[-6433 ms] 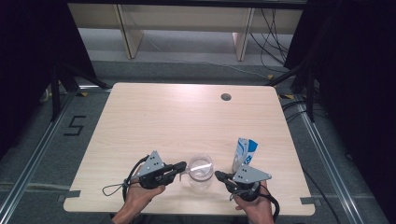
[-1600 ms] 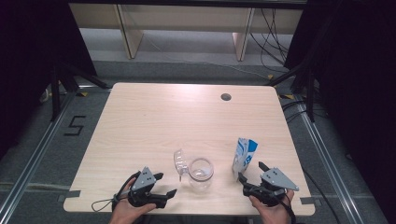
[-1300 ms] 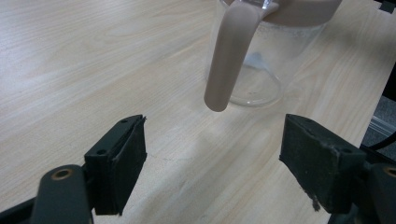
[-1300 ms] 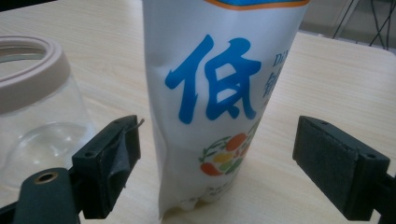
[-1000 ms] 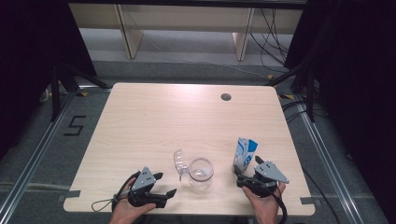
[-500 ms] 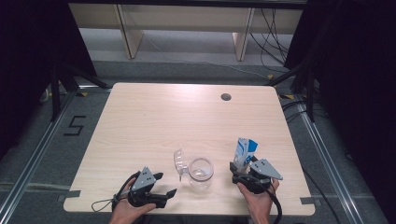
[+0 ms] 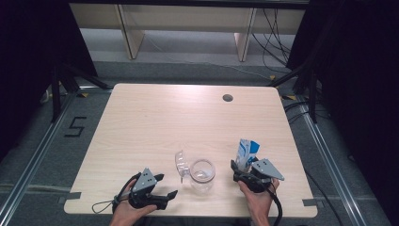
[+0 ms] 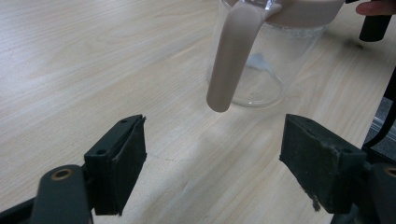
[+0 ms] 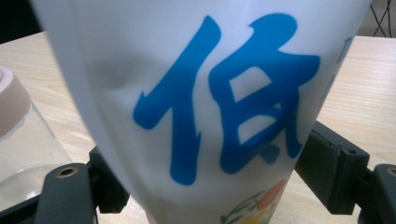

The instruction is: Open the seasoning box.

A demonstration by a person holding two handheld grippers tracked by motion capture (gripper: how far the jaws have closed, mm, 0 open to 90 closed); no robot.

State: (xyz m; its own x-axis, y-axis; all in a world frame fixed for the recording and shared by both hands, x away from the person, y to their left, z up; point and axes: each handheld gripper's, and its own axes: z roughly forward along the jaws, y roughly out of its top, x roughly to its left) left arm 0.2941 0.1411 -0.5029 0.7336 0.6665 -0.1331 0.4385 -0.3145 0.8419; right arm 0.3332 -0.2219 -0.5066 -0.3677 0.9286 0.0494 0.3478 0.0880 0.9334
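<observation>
Right gripper (image 7: 239, 169) has come forward from the table's near edge since the earlier frames and now straddles the milk carton (image 7: 246, 154); its jaws have just been closing and stand wide on either side of the carton, and from the right gripper view I can't be sure the pads press on it yet, so probably not a grip. Table (image 7: 188, 117) is smooth pale wood, so things could slide on it. Carton stands upright near the front right, just right of the glass jar (image 7: 202, 175): thin printed card, light if part empty, walls will dent, so take it low across two flat faces and squeeze gently. Jar is clear glass with a pinkish rim and strap, its lid (image 7: 180, 162) hinged open: rigid, slippery, breakable. Left gripper (image 7: 164, 186) sits at the front left, jaws wide apart, holding nothing, pointed at the jar.
</observation>
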